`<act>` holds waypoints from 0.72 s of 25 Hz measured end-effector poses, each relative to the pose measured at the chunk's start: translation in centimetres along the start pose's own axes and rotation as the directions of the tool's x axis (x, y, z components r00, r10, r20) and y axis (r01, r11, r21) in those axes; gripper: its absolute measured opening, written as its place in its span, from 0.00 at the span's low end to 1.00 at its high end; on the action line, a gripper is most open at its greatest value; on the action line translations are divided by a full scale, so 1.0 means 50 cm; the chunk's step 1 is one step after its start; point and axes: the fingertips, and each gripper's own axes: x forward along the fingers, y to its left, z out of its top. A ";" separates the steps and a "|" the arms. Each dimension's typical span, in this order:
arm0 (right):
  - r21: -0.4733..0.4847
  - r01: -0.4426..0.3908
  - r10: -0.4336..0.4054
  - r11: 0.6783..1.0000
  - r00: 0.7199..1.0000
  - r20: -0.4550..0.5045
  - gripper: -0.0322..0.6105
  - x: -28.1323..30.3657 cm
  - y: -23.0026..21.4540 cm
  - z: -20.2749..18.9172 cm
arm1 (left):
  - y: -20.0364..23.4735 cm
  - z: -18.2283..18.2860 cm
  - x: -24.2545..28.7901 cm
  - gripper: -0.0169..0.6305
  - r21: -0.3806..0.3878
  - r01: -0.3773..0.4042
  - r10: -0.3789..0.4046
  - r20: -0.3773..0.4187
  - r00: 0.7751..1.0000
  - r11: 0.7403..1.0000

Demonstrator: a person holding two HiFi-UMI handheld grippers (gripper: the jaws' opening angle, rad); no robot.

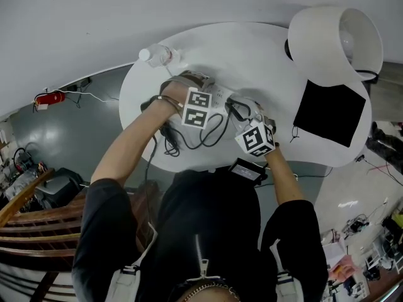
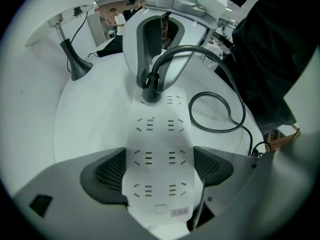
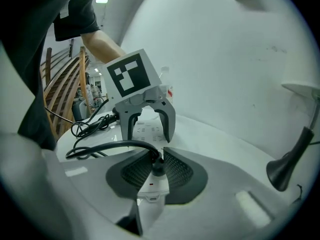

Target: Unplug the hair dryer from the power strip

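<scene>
A white power strip [image 2: 160, 149] lies flat on the round white table [image 1: 264, 55]. My left gripper [image 2: 159, 166] reaches down over its near end, with a pad against each long side. A black plug [image 2: 151, 90] sits in the strip's far socket. My right gripper [image 3: 156, 165] is shut on this plug [image 3: 158, 171], one ribbed pad [image 3: 134, 171] on either side. The plug's black cord [image 3: 100, 146] arcs left and lies coiled [image 1: 211, 134] on the table. In the head view both grippers, left [image 1: 197, 109] and right [image 1: 255, 137], are over the strip. I cannot pick out the dryer itself.
A white lamp [image 1: 337, 39] with a dark stand [image 3: 285, 171] is at the table's far right, beside a black mat [image 1: 330, 112]. A clear bottle [image 1: 157, 55] stands at the far left rim. A dark device [image 1: 247, 170] lies at the near edge.
</scene>
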 end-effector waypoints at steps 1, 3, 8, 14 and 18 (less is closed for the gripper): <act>0.001 0.004 -0.004 1.000 1.000 -0.003 0.15 0.000 0.000 0.000 | 0.000 0.000 0.000 0.67 0.000 0.000 0.000 0.000 1.000 1.000; 0.005 0.008 -0.008 1.000 1.000 -0.008 0.15 0.000 0.001 -0.001 | -0.001 0.000 0.000 0.68 0.001 0.001 -0.001 0.000 1.000 1.000; -0.023 0.021 -0.022 1.000 0.999 -0.025 0.14 0.000 0.003 0.001 | 0.000 0.001 0.000 0.68 0.003 -0.001 0.001 0.000 1.000 1.000; -0.043 0.022 -0.024 0.999 0.999 -0.042 0.14 0.001 0.006 0.000 | -0.001 0.001 -0.001 0.68 0.003 -0.003 0.003 0.001 1.000 1.000; 0.004 0.014 -0.014 1.000 0.999 -0.036 0.14 -0.002 -0.001 0.004 | -0.001 0.001 -0.002 0.68 0.003 -0.003 0.003 -0.002 1.000 1.000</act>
